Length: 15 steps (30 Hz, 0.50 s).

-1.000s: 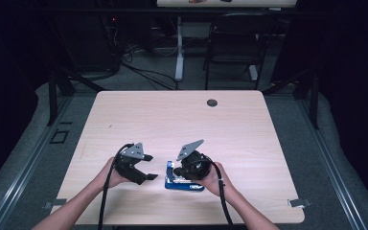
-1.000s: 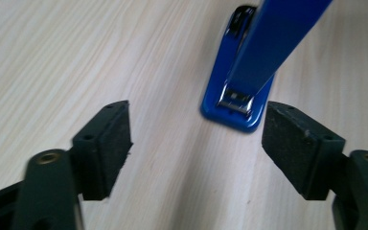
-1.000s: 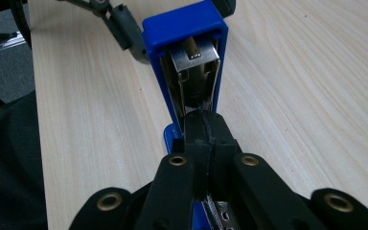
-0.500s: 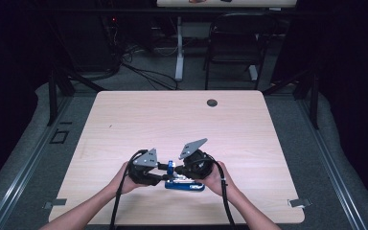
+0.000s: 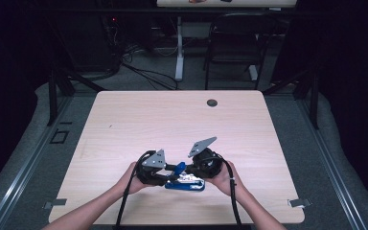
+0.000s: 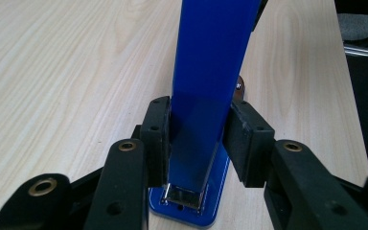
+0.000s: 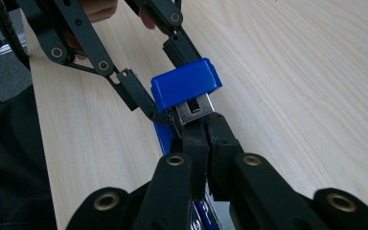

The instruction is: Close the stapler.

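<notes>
Two tools [image 5: 176, 168] hiding stapler [image 5: 186, 184], perhaps gripped

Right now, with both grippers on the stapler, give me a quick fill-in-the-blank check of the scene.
1. The stapler is coloured ____.
2. The left gripper has its jaws on either side of the stapler's raised ____.
3. The right gripper has its jaws ____.
4. The stapler's base rests on the ____ table.

Missing words: blue; arm; shut; wooden

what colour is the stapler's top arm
Bright blue; the stapler shows best in the left gripper view.
</notes>
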Available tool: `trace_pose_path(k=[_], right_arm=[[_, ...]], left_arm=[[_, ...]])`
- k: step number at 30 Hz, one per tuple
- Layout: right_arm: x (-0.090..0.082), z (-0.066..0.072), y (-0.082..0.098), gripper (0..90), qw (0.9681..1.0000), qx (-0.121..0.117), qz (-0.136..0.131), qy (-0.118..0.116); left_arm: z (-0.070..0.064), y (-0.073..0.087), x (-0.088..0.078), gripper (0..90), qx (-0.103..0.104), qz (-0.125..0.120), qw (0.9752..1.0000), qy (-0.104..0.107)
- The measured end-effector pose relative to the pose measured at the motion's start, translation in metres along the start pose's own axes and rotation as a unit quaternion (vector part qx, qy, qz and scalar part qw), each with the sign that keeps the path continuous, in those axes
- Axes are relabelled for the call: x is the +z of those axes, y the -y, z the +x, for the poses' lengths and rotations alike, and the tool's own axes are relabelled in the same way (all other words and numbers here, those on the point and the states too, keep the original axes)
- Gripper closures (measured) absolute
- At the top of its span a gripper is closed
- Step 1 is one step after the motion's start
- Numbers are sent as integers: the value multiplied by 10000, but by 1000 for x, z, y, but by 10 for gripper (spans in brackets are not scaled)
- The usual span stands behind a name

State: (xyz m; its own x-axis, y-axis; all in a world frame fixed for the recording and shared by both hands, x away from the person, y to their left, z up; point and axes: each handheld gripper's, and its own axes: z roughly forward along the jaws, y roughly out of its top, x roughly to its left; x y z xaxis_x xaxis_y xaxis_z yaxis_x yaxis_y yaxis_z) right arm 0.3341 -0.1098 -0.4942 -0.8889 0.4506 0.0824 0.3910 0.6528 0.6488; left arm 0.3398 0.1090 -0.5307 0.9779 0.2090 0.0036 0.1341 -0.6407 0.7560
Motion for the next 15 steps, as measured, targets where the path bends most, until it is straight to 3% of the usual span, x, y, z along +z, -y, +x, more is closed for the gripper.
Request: trace_pose_path(k=[8, 15], right_arm=[[-7, -6, 15, 879, 9997, 156, 187, 45], [-15, -11, 26, 879, 9993, 316, 151, 94]], left_arm=[[-1, -4, 12, 622, 7, 111, 9999, -4], [-2, -5, 17, 620, 19, 143, 9999, 1]])
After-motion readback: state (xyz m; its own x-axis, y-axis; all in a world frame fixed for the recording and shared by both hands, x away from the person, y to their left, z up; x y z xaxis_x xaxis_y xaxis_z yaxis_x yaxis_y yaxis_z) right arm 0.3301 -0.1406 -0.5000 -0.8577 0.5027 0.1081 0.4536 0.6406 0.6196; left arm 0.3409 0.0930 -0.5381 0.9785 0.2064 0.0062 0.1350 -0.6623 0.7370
